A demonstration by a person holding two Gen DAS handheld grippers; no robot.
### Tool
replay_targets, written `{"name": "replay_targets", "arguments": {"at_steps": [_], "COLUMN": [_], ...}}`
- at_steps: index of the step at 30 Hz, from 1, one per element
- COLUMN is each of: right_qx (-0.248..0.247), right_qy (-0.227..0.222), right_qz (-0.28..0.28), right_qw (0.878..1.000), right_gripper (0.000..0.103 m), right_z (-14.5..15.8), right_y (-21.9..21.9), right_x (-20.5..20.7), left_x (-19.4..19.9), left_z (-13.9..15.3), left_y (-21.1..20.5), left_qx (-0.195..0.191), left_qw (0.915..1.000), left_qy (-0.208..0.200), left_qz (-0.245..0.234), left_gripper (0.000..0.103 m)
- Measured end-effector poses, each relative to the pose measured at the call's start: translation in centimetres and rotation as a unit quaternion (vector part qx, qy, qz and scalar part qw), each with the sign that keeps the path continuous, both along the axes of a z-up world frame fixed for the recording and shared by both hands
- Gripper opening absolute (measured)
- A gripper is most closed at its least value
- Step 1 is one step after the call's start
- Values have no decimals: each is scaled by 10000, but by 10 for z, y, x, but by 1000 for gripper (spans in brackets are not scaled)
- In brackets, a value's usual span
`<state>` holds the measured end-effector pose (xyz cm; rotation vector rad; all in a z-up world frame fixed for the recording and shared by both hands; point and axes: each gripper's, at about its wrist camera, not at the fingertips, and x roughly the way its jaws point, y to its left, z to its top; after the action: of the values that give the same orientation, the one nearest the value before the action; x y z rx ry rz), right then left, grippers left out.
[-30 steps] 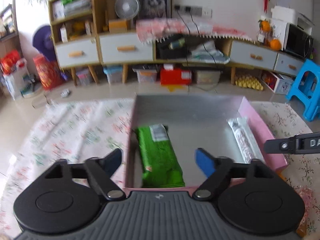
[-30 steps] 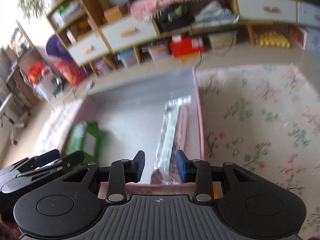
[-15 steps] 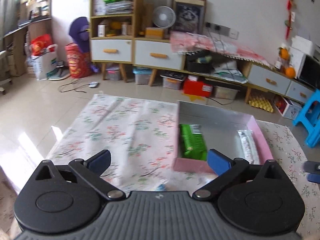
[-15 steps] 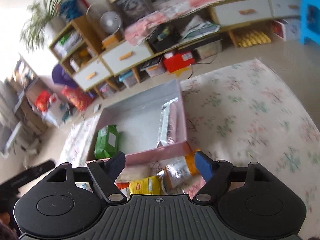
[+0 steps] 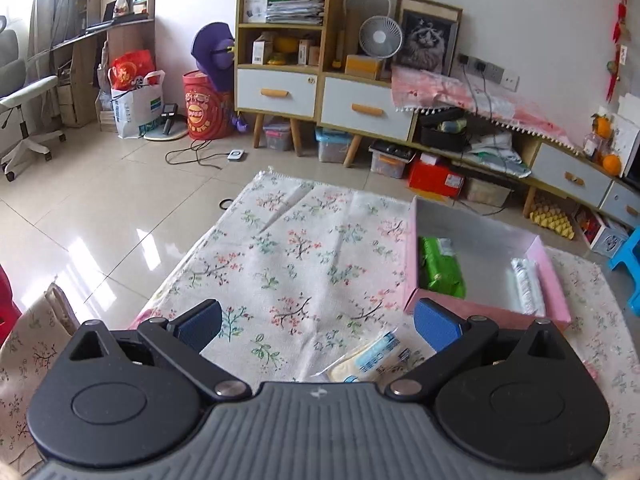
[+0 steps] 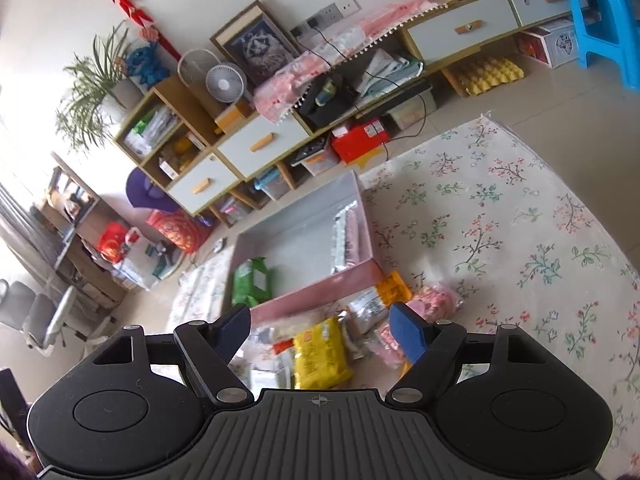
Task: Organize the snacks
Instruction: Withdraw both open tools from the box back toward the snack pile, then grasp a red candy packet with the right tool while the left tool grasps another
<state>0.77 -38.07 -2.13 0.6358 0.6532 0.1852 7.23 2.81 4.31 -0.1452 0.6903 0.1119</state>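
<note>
Floral cloth (image 5: pixel 304 264) covers the low surface, white with small red and green twigs, and it shows some creases near its far edge. Around it lies a floor (image 5: pixel 100 208) of glossy beige tiles that reflect the window light. On the cloth stands a pink box (image 5: pixel 548 280) with a grey inside. In the box a green pack (image 5: pixel 442 270) lies along the left wall, and a silver pack (image 5: pixel 526 286) lies along the right wall, well apart from the green one.

Both grippers are wide open and hold nothing. The left gripper (image 5: pixel 318 322) hangs over the cloth, to the left of the box, and a pale packet (image 5: pixel 368 360) with blue print lies on the cloth just before it. The right gripper (image 6: pixel 322 330) hangs over a heap of snacks (image 6: pixel 360 312) that lies on the cloth, close against the near wall of the box. In this heap a yellow bag (image 6: pixel 320 354) is the nearest, between the blue pads; an orange pack (image 6: pixel 394 286), a pink pack (image 6: pixel 438 300) and some silver ones lie beside it.

Against the far wall stands a wooden cabinet (image 5: pixel 280 52) with white drawers, and a long low sideboard (image 5: pixel 460 128) joins it. A white fan (image 5: pixel 380 38) and a framed cat picture (image 5: pixel 428 40) stand on top. Under the furniture are plastic bins and a red box (image 5: pixel 436 178). A blue stool (image 6: pixel 604 12) stands at the right, and an office chair (image 5: pixel 20 120) at the left.
</note>
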Motion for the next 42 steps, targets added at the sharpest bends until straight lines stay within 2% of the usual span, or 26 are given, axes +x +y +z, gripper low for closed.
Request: {"name": "replay_targets", "arguments": {"at_steps": [5, 9, 11, 14, 17, 19, 21, 26, 31, 36, 39, 42], "right_qx": [327, 623, 755, 300, -418, -583, -524, -697, -494, -690, -812, -929], "right_qy": [-123, -101, -105, -128, 313, 678, 886, 1096, 1440, 1765, 1815, 1864], "right_qz": [34, 189, 318, 261, 18, -41, 74, 136, 305, 448, 568, 711], "right_qw": [9994, 9978, 9966, 9991, 9986, 9960, 9947, 9914, 9879, 9809, 9784, 9755], "right_gripper": [78, 78, 78, 87, 88, 88, 88, 88, 86, 68, 66, 63], "right_z": [29, 46, 48, 40, 8, -18, -32, -42, -70, -91, -95, -99], "right_y": [-5, -13, -19, -21, -11, -3, 2, 8, 6, 18, 28, 37], "right_x": [-15, -32, -45, -67, -68, -61, -53, -41, -37, -34, -31, -29], "left_x": [-15, -24, -31, -45, -49, -43, -36, -22, -30, -32, -32, -27], "left_z": [41, 62, 65, 42, -4, -31, -46, -63, -80, -83, -83, -87], "left_y": [7, 20, 23, 18, 11, 3, -5, -10, -20, -22, -28, -43], "left_qx": [-228, -711, -538, -31, -104, -46, -65, -289, -354, -420, -292, -141], "left_qw": [9991, 9965, 9972, 9992, 9987, 9977, 9966, 9942, 9895, 9877, 9869, 9824], "left_qy": [-323, -221, -235, -122, 296, 621, 718, 892, 1137, 1181, 1168, 1224], "left_qz": [-141, -383, -458, -367, -401, -267, -387, -532, -824, -940, -1076, -1406], "left_gripper": [103, 103, 103, 103, 103, 99, 99, 101, 100, 98, 98, 99]}}
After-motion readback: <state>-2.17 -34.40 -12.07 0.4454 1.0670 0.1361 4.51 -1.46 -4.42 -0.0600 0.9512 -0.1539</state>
